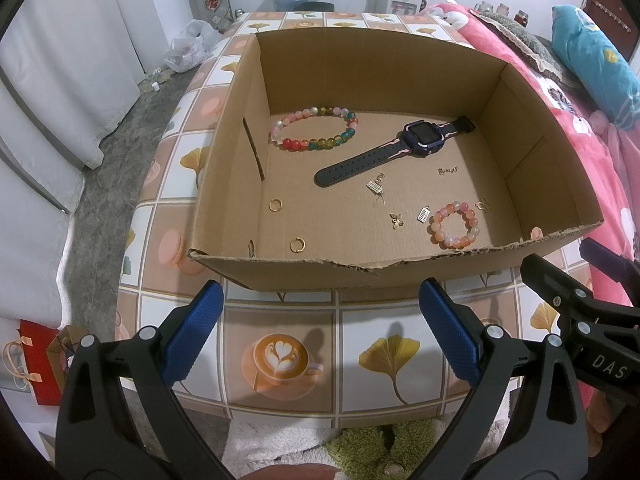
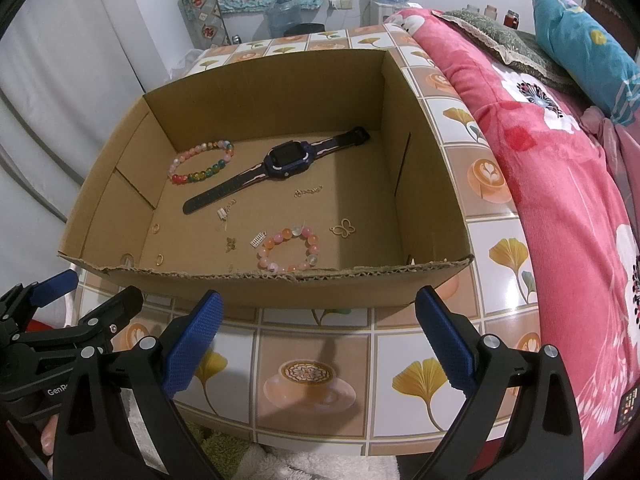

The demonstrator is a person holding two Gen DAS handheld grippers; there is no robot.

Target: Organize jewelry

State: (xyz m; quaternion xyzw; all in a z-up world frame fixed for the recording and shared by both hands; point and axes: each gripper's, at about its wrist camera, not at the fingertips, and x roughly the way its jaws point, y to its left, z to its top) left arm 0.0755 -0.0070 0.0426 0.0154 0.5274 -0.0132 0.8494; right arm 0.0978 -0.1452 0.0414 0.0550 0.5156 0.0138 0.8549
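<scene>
An open cardboard box (image 1: 304, 272) (image 2: 280, 288) stands on the tiled table. Inside lie a multicolour bead bracelet (image 1: 316, 128) (image 2: 202, 166), a dark smartwatch (image 1: 400, 148) (image 2: 280, 164), a small pink bead bracelet (image 1: 454, 225) (image 2: 289, 250), two gold rings (image 1: 298, 244) (image 1: 275, 205), a butterfly charm (image 1: 483, 205) (image 2: 343, 229) and several small gold charms. My left gripper (image 1: 322, 304) is open and empty, just before the box's near wall. My right gripper (image 2: 320, 312) is open and empty too, beside it to the right.
The table (image 1: 280, 360) (image 2: 312, 380) has a tile-pattern cover with coffee and leaf prints. A pink floral blanket (image 2: 560, 184) and blue pillow (image 1: 592, 60) lie to the right. White curtains (image 1: 52, 92) and grey floor are to the left; a red bag (image 1: 36, 364) sits low left.
</scene>
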